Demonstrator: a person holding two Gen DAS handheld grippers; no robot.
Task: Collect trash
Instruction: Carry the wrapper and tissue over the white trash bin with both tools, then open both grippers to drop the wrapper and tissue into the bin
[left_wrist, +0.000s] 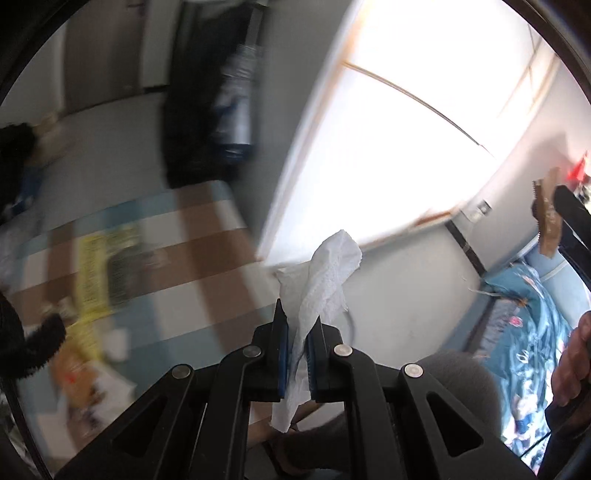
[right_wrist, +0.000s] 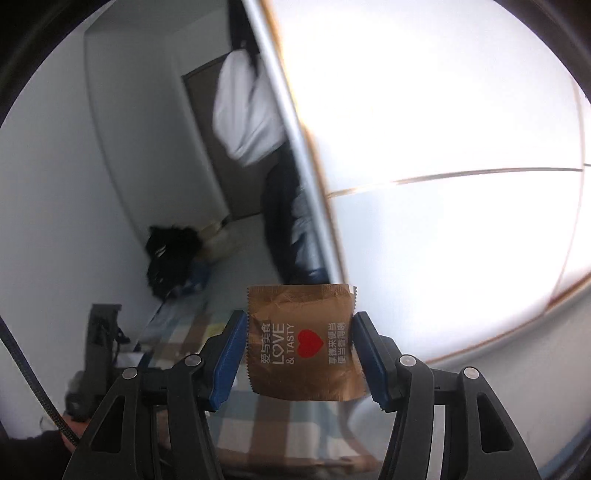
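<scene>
My left gripper (left_wrist: 298, 325) is shut on a crumpled white tissue (left_wrist: 325, 273), which sticks up past the fingertips and hangs down below them. My right gripper (right_wrist: 299, 332) is shut on a flat brown snack wrapper (right_wrist: 303, 343) printed with "LOVE & TASTY" and a red heart, held by its two side edges. The right gripper with that wrapper (left_wrist: 546, 218) also shows at the right edge of the left wrist view. Both grippers are held up in the air above the floor.
A checkered blue, brown and white mat (left_wrist: 177, 258) lies below, with a yellow package (left_wrist: 92, 273) and other litter on it. A bright window (left_wrist: 388, 147) fills the wall ahead. A blue patterned blanket (left_wrist: 524, 332) is at the right. Dark bags (right_wrist: 170, 258) lie by the wall.
</scene>
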